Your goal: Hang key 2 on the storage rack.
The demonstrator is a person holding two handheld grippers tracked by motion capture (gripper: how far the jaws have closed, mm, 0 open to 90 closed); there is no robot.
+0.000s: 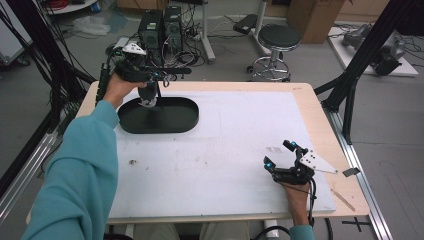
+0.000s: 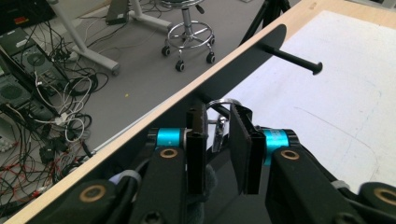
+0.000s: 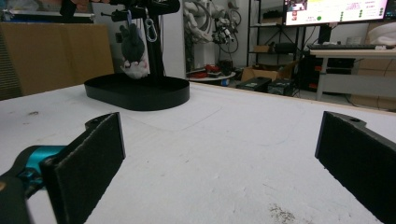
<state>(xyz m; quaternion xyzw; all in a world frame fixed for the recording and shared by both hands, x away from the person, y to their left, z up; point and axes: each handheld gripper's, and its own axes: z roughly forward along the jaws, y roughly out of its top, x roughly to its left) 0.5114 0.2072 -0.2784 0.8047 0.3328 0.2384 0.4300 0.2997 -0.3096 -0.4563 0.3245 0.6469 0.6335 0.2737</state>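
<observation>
Left gripper (image 2: 218, 140): jaws slightly apart, not pressing anything.
Key ring (image 2: 223, 105): just ahead of the left jaws' tips, hung on the stand's bar (image 2: 293, 58).
Plush toy (image 1: 148, 98): hangs below the left jaws, above the black tray (image 1: 187, 120).
Right gripper (image 1: 281, 154): jaws wide apart over the worktop (image 1: 225, 150), nothing between them.

Your left gripper (image 2: 218, 140) stood low in the frame, jaws slightly parted around a silver key ring (image 2: 223, 103) at centre. A black peg (image 2: 294, 58) projected toward the upper right.
</observation>
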